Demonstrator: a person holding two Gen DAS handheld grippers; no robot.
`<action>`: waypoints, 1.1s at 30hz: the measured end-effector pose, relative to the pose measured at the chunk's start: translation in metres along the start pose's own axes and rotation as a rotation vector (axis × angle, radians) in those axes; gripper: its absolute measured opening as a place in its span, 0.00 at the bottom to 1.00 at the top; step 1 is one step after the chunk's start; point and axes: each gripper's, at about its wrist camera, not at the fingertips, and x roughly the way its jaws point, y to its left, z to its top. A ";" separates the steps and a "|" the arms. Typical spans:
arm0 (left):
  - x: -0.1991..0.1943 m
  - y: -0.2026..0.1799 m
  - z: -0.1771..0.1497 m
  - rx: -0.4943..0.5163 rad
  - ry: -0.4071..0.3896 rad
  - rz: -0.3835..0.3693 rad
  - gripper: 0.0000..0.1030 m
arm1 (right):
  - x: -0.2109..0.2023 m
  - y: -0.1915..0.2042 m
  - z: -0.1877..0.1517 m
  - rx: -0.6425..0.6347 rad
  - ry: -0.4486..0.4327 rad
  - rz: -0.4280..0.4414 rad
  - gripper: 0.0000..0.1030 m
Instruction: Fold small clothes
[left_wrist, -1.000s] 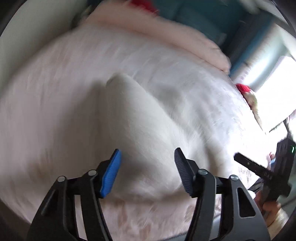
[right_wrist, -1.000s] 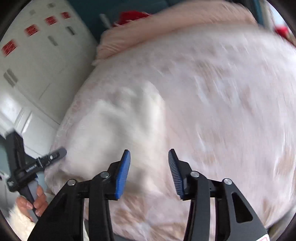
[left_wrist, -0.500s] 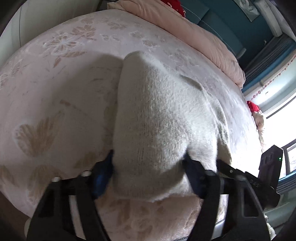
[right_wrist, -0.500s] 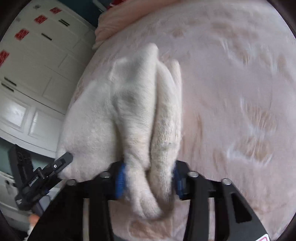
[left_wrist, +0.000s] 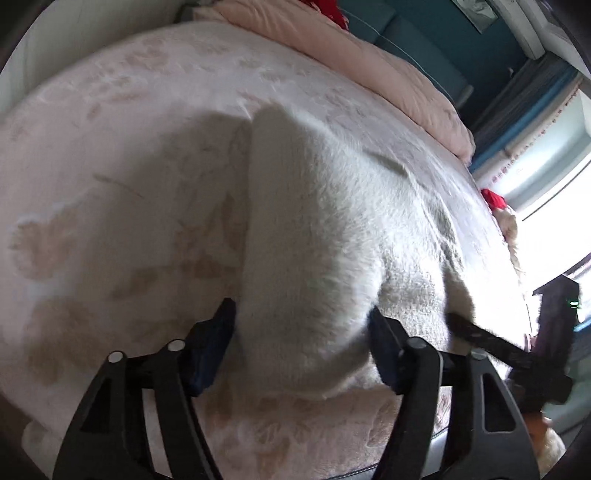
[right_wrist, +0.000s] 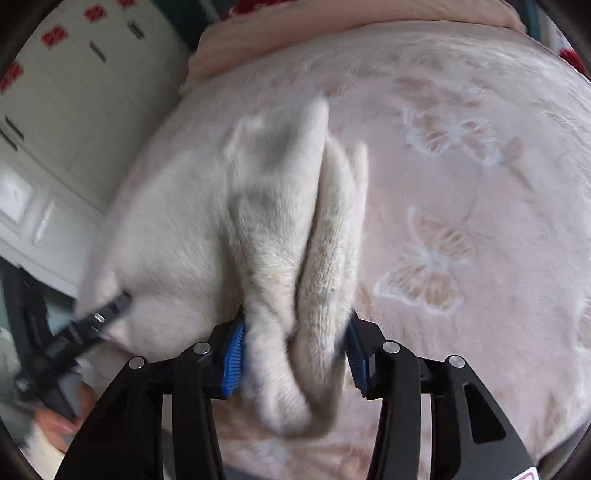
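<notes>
A small white fuzzy knit garment (left_wrist: 317, 236) lies on a pink bedspread with butterfly patterns (left_wrist: 110, 177). My left gripper (left_wrist: 301, 343) has its near edge bunched between its blue-padded fingers. My right gripper (right_wrist: 295, 350) is shut on the other near corner (right_wrist: 291, 280), where the knit gathers into two thick folds that hang below the jaws. The garment stretches away from both grippers across the bed (right_wrist: 461, 221). The right gripper also shows at the right edge of the left wrist view (left_wrist: 517, 350), the left gripper at the left edge of the right wrist view (right_wrist: 85, 328).
A pink rolled duvet (left_wrist: 369, 62) lies along the bed's far side. A white wardrobe (right_wrist: 55, 122) stands to the left. A bright window (left_wrist: 554, 206) and a red-capped soft toy (left_wrist: 496, 201) are to the right. The bed's near edge runs just below the grippers.
A second ago both grippers were open above the garment. They have come down and closed on its near edge; since half a second ago the cloth has lifted slightly.
</notes>
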 end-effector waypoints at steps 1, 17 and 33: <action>-0.010 -0.006 0.001 0.023 -0.015 0.019 0.65 | -0.018 0.006 0.004 -0.021 -0.036 -0.029 0.43; -0.016 -0.042 -0.007 0.121 0.012 0.288 0.55 | -0.010 0.050 -0.008 -0.133 0.045 -0.034 0.01; -0.095 -0.135 -0.060 0.313 -0.125 0.336 0.88 | -0.119 0.015 -0.080 -0.097 -0.177 -0.216 0.38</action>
